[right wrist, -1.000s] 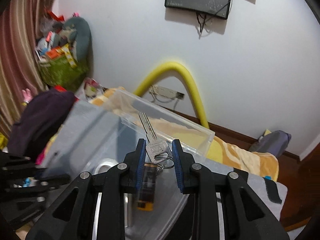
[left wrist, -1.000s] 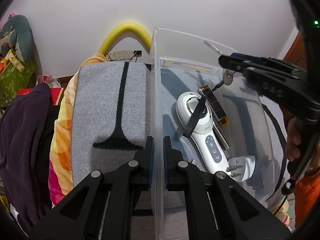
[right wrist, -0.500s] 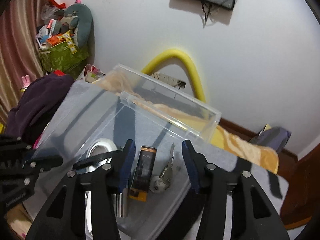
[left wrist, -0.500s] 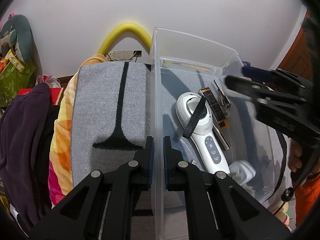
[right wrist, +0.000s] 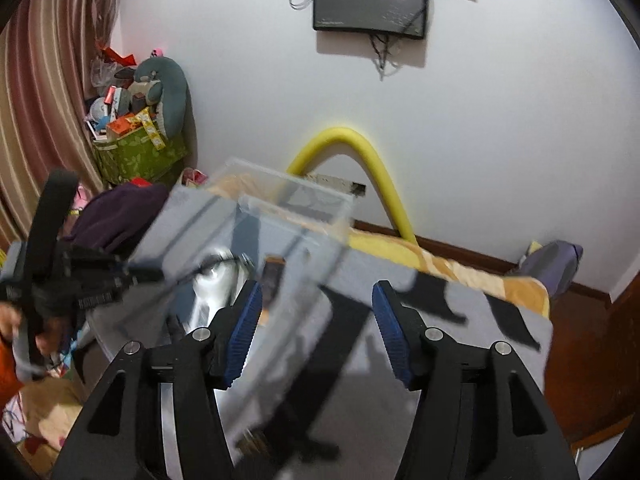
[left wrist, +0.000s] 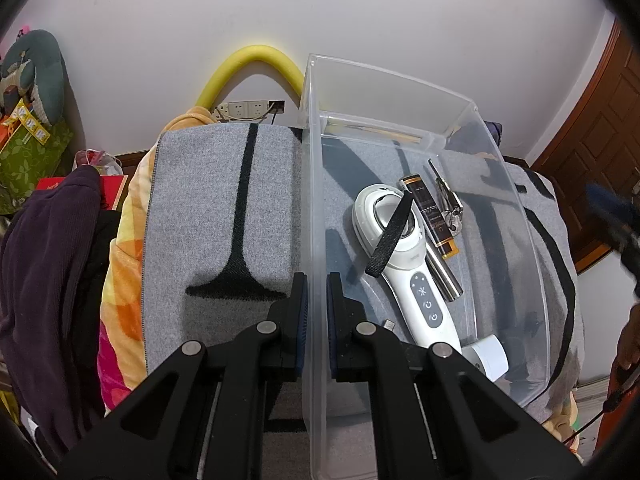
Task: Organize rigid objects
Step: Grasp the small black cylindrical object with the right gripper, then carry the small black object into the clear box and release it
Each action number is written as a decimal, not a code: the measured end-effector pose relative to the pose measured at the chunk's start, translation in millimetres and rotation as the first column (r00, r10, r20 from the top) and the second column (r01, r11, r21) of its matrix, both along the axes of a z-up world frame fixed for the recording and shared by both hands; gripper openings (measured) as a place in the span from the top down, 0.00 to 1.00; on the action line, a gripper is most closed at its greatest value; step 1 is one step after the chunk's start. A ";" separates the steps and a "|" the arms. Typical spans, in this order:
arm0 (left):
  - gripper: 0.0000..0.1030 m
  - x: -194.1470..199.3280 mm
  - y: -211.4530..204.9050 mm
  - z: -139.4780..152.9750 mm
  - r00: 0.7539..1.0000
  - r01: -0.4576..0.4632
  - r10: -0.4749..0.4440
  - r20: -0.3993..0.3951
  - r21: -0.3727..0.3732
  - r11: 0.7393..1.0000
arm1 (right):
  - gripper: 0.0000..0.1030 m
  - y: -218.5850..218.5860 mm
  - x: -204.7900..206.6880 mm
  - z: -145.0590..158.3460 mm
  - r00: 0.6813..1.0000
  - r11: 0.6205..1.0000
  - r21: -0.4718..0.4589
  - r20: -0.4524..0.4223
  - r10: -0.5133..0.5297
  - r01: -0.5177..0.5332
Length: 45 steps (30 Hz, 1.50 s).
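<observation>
In the clear bin [left wrist: 400, 88], silver keys [left wrist: 450, 204] flat.

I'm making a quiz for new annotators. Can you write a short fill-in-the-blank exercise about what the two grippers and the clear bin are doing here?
1. The left gripper is shut on the near wall of the clear ____.
2. The right gripper has its jaws ____ and holds nothing.
3. The key lies inside the bin, right beside the black and gold ____.
4. A black ____ lies across the head of the white handheld device.

Missing words: bin; open; lighter; strap
</observation>
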State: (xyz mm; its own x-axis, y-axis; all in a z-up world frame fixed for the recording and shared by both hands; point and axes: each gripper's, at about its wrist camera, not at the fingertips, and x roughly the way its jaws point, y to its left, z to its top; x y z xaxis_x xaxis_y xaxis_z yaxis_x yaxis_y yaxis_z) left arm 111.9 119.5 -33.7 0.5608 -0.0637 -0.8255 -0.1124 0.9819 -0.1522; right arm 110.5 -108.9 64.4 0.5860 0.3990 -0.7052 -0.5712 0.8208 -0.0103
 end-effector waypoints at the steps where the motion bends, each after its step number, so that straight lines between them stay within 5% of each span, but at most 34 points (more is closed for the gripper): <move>1: 0.94 -0.6 0.0 0.2 1.000 -0.001 0.001 0.000 0.001 1.000 | 0.48 -4.7 -2.5 -4.2 1.000 1.000 -0.002 -0.014 -0.005 0.005; 18: 0.94 -2.1 -2.2 1.3 1.000 -0.002 0.002 -0.005 0.008 1.000 | 0.48 -31.8 -28.3 -105.6 0.967 0.999 -0.041 -0.251 -0.037 0.027; 25: 0.94 -1.8 -2.6 1.3 1.000 -0.002 0.002 -0.005 0.009 1.000 | 0.70 -38.1 -26.9 -102.7 0.964 0.999 0.027 -0.264 -0.016 0.024; 33: 0.94 -1.6 -2.8 1.3 1.000 -0.002 0.002 -0.006 0.009 1.000 | 0.70 -43.4 -25.5 -85.9 0.972 0.997 0.046 -0.231 -0.042 0.054; 45: 0.94 -1.5 -2.8 1.6 1.000 -0.001 0.001 -0.007 0.013 1.000 | 0.70 -20.4 -22.0 -8.6 0.999 0.991 0.133 -0.046 -0.003 0.009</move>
State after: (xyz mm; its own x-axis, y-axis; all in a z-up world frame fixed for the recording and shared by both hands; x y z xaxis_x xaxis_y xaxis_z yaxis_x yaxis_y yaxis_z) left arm 110.5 116.7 -32.1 0.5553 -0.0525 -0.8300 -0.1145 0.9837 -0.1388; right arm 88.5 -129.2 55.8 0.5571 0.4877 -0.6721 -0.5633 0.8167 0.1257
